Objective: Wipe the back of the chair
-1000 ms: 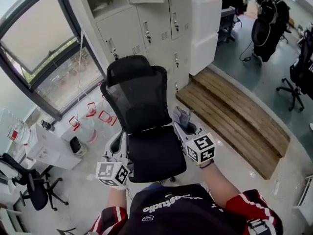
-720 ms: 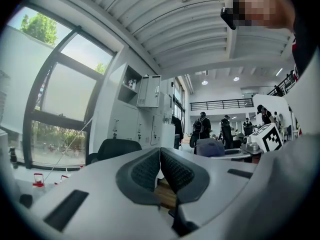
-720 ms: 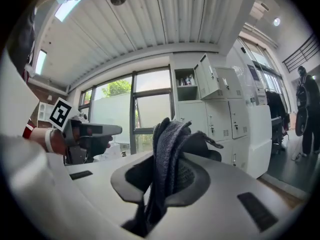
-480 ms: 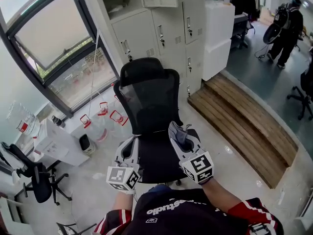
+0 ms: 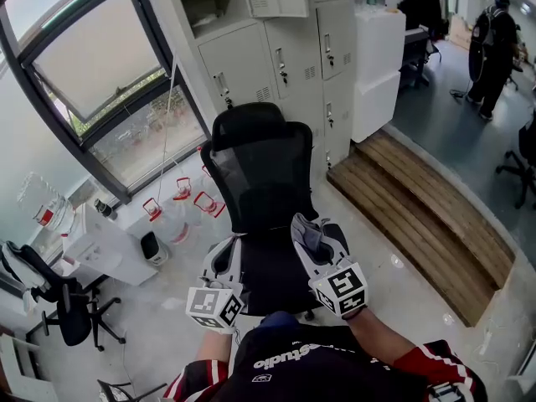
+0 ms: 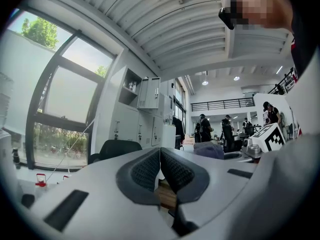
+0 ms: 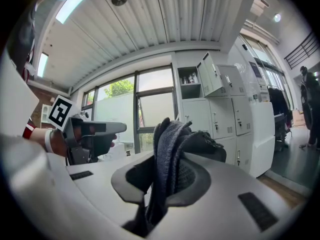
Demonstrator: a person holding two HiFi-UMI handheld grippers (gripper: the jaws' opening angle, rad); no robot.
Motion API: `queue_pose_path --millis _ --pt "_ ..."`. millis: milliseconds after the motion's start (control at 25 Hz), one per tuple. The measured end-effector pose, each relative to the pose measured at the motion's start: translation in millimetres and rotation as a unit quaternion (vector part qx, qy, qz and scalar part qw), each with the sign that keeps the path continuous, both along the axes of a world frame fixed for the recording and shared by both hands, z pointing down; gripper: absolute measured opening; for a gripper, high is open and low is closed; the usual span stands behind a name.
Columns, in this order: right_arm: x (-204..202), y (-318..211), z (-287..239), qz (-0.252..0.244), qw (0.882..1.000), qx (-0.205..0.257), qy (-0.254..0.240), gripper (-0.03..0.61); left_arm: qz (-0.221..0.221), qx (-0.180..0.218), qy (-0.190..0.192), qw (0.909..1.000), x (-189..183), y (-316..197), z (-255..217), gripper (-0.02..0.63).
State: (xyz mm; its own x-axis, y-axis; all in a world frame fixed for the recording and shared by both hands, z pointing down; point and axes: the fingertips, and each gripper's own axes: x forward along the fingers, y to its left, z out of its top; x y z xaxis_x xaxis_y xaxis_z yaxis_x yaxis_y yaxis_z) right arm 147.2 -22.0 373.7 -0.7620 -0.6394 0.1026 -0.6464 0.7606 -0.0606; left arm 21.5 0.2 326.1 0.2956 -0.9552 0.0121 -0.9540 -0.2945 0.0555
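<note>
Chair (image 5: 261, 174) of black mesh faces the person, its seat just beneath both grippers. Nearest, print on the black shirt (image 5: 310, 367) ends in "studio". The left gripper (image 5: 226, 254) has its fingers pressed together on nothing. The right gripper (image 5: 308, 231) has its fingers clamped on a dark grey cloth (image 7: 170, 154). Grey lockers (image 5: 276, 48) stand behind the chair.

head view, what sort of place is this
Most likely an office or lab workspace: a black mesh swivel chair in the middle, grey metal lockers along the wall, and a second chair near the big window.
</note>
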Motion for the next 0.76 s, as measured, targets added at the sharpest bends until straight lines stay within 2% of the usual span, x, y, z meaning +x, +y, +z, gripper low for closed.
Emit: queue_pose_path --millis 760 --pt "6.5 -10.8 -7.9 0.008 1.000 0.010 0.004 0.055 0.012 0.002 0.003 0.9999 10.1 -9.8 -3.1 0.025"
